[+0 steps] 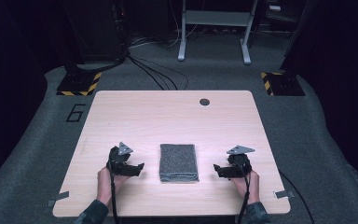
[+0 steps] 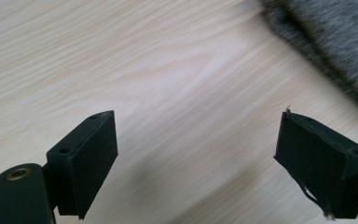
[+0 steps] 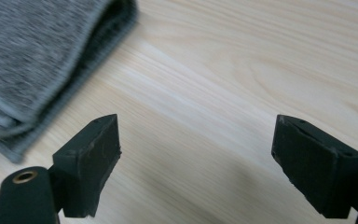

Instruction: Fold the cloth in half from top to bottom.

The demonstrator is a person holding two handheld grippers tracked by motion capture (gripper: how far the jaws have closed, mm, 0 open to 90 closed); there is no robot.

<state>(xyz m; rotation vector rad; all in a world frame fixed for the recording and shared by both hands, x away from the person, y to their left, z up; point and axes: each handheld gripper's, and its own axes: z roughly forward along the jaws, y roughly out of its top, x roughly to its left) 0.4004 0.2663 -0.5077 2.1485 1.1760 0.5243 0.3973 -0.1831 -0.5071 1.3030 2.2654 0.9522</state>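
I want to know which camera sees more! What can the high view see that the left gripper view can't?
The high view alone takes in the person's hands, the right gripper, the round hole near the table's far edge and the grey floor with its cables. The left gripper view alone gives a close look at the wood grain and at the left gripper with its jaws standing wide apart and bare wood between them. Both show the wooden table and the folded grey towel.

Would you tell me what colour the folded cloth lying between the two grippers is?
The folded terry cloth is speckled grey with a lighter grey hem, clearest in the right gripper view.
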